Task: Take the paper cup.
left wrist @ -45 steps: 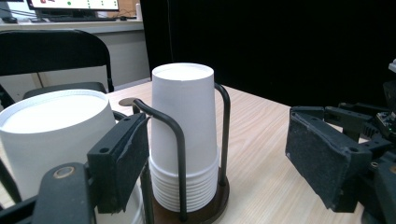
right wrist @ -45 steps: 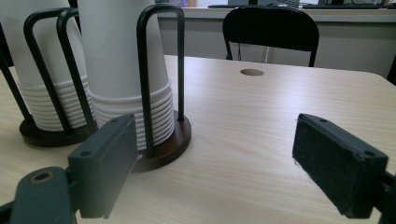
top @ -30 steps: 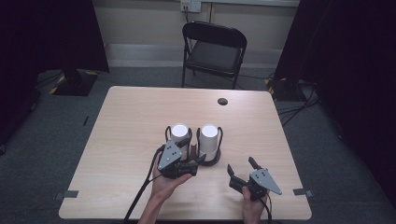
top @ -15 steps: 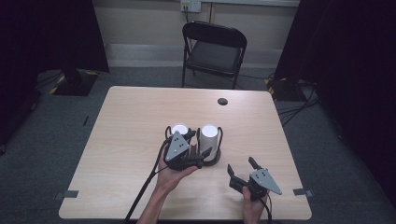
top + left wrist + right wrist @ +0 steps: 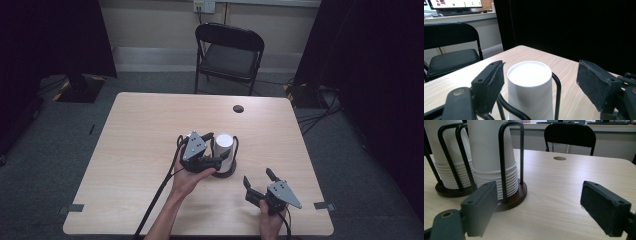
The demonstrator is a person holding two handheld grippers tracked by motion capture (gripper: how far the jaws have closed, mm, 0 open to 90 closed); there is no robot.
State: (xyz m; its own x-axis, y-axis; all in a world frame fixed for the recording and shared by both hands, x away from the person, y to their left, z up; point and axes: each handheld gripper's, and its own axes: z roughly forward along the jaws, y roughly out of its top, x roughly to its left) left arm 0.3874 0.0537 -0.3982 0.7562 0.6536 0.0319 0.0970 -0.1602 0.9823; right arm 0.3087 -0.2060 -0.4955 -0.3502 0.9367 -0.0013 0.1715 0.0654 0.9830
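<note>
Pale wood-grain table (image 5: 150, 150), rounded corners, a small round dark hole (image 5: 238, 108) near the far edge. Beyond it, a black folding chair (image 5: 227, 52) with a padded seat.

Near the table's middle, two stacks of white paper cups, upside down, smooth and tapered, rims nested in tight ridges at the bottom. Right stack (image 5: 492, 157) on a round dark-brown wooden base (image 5: 517, 195), caged by thin black wire hoops (image 5: 510, 150) bent into tall arches. Left stack (image 5: 447, 162) just beside it on a matching base, same wire arches.

Left gripper (image 5: 215, 147) held over the stacks, matte black, grey three-cornered plate on top, black cable trailing toward the near edge. Jaws spread wide to either side of the top cup (image 5: 531, 87), flat foam-faced pads clear of its wall, nothing gripped; black wire hoop curving around the cup between the pads.

Right gripper (image 5: 257, 182) low near the table's near right corner, well apart from the stacks, aimed toward them. Jaws wide apart, holding nothing; rectangular black pads with a rough, felt-like face, bare tabletop between them.
</note>
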